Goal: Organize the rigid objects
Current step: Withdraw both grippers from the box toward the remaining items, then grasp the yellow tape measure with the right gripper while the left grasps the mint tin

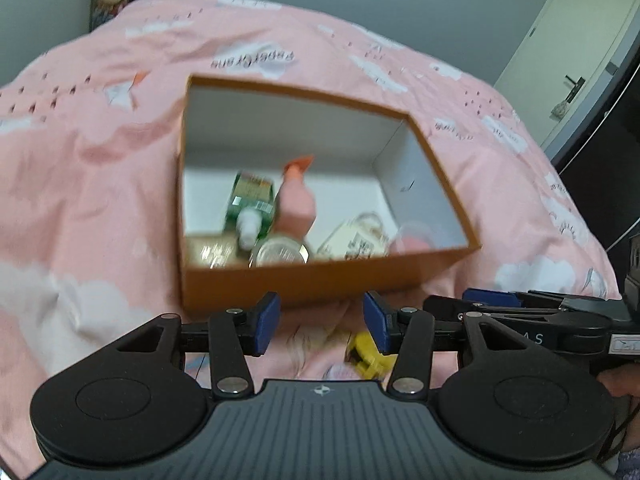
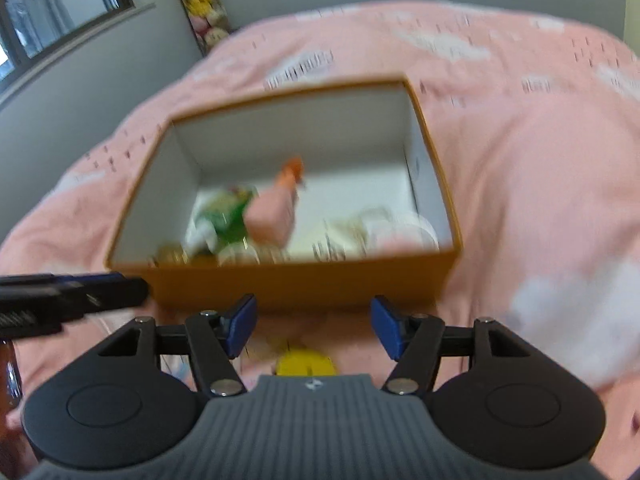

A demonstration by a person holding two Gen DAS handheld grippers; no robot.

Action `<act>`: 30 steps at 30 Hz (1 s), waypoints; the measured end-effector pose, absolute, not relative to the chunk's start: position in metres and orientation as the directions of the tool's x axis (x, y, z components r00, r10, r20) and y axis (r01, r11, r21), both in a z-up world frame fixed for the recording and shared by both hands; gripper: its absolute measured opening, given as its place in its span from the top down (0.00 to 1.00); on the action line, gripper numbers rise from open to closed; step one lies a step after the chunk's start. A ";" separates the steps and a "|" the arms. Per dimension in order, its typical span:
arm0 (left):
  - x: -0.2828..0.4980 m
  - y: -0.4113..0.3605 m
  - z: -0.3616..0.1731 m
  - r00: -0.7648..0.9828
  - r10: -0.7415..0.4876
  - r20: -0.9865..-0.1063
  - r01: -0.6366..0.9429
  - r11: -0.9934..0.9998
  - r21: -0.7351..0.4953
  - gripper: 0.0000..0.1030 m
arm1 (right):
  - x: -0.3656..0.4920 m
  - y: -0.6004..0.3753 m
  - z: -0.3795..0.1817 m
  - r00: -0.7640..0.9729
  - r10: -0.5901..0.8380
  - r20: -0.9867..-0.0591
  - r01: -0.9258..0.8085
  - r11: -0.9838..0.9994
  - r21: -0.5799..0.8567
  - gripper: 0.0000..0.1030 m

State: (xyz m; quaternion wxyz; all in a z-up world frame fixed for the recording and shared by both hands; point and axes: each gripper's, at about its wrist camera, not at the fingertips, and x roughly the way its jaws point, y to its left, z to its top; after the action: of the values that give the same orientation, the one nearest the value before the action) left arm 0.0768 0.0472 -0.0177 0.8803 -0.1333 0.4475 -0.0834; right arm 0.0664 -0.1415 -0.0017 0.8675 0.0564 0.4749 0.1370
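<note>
Left wrist view: one orange cardboard box (image 1: 304, 284), lidless, white inside, resting on one pink bedspread (image 1: 80, 168) with white cloud print. Contents, all crowded against the near wall: one green bottle (image 1: 250, 204) with white cap, lying down; one pink bottle (image 1: 296, 204) with orange tip, leaning away; one clear round jar (image 1: 280, 254); one gold-toned item (image 1: 210, 254) at near left, too blurred to identify; one pale labelled container (image 1: 356, 240); one pinkish round item (image 1: 412, 240) at near right. The far half of the box floor is bare. One yellow object (image 1: 366, 354) lies on the bedspread just near of the box, partly behind the right blue pad. Left gripper (image 1: 322, 320): jaws apart, nothing between the pads, tips just short of the near box wall. The right gripper (image 1: 520, 312) enters from the right edge, seen side-on. One white door (image 1: 568, 52) stands at far right. Right wrist view: the same one box (image 2: 300, 284), contents blurred; the pink bottle (image 2: 276, 216) and green bottle (image 2: 226, 220) remain distinguishable. Yellow object (image 2: 306, 364), one, lies on the bedspread (image 2: 540, 200) below and between the jaws, untouched. Right gripper (image 2: 314, 328): jaws spread, nothing clamped. The left gripper (image 2: 72, 294) reaches in from the left edge. Open bedspread lies to the right of the box; one window (image 2: 60, 4) at far left.
</note>
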 end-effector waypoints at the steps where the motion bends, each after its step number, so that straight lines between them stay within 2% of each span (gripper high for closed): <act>1: 0.075 0.049 -0.023 0.568 -0.265 -0.779 0.024 0.951 -0.307 0.45 | 0.065 -0.142 -0.007 0.496 0.286 -0.820 -0.174 0.958 0.228 0.39; 13: 0.049 0.046 -0.072 0.372 -0.258 -0.892 0.014 0.962 -0.273 0.44 | 0.049 -0.132 -0.054 0.294 0.317 -0.902 -0.161 0.946 0.280 0.39; 19: 0.046 0.037 -0.080 0.386 -0.292 -0.875 0.050 0.954 -0.297 0.43 | 0.044 -0.131 -0.067 0.243 0.292 -0.925 -0.150 0.953 0.262 0.39; 23: 0.061 0.029 -0.084 0.407 -0.344 -0.846 0.060 0.934 -0.352 0.43 | 0.046 -0.133 -0.066 0.268 0.283 -0.921 -0.134 0.958 0.256 0.41; 30: 0.079 0.013 -0.104 0.362 -0.312 -0.878 0.045 0.947 -0.318 0.43 | 0.059 -0.132 -0.069 0.294 0.303 -0.907 -0.165 0.950 0.264 0.42</act>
State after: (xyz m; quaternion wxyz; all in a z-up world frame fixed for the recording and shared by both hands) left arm 0.0788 0.0128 -0.1041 0.8163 -0.1207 0.5542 -0.1093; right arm 0.0585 -0.1323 -0.0685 0.8020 0.0598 0.5762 0.1457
